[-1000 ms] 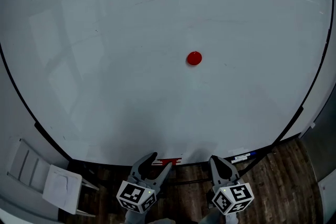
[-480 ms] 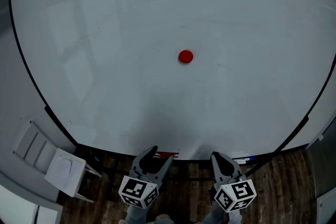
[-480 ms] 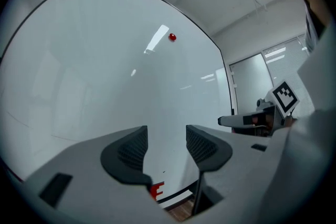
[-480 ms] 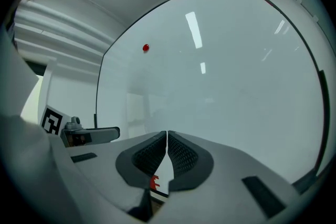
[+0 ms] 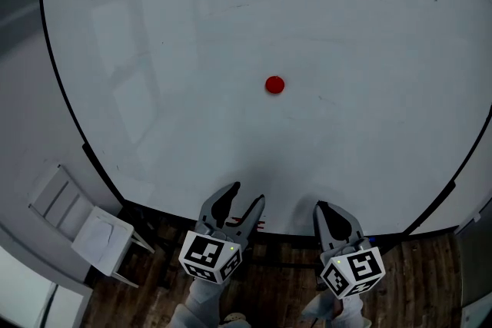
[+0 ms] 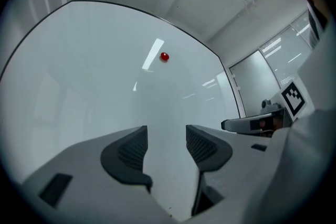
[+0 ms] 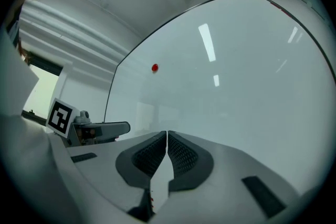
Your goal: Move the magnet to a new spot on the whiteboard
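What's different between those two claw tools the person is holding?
The left gripper has its jaws apart with a clear gap, while the right gripper has its jaws pressed together. In the head view, the left gripper leans rightward and the right gripper leans leftward. Both are empty and sit low, far from the red magnet.

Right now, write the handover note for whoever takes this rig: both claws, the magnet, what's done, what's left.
Left claw: open, empty, held low by the whiteboard's bottom edge.
Right claw: shut, nothing in it, low beside the left one.
Magnet: red, stuck near the middle of the whiteboard, well above both claws, touched by neither.
Done: nothing yet; the magnet has not been gripped.
Left: reach up, probably with the open left claw, grip the magnet, pull it off and set it on a different bare patch of the board.
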A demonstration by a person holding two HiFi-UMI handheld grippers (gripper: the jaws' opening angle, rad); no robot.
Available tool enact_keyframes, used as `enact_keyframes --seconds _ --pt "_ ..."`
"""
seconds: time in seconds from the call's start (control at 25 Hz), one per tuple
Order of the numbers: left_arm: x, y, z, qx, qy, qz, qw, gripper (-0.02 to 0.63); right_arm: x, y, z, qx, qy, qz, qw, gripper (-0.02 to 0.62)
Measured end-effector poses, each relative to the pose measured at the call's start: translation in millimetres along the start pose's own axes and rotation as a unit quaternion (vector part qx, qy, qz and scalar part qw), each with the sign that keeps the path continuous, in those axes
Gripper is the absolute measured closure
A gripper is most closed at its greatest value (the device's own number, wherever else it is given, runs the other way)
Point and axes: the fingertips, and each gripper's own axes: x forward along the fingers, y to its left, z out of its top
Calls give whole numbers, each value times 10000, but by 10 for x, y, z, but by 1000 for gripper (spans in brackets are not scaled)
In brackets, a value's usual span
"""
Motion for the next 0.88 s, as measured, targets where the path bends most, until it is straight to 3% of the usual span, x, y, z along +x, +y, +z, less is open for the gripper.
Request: enact_keyframes --seconds 0.48,0.88 --pt "388 -44 1047 884 -840 92 9925 374 102 -268 809 -958 -530 29 9940 565" --pt "662 -73 1804 1506 -1429 235 9779 374 166 -379 1239 -1182 -909 112 9888 565"
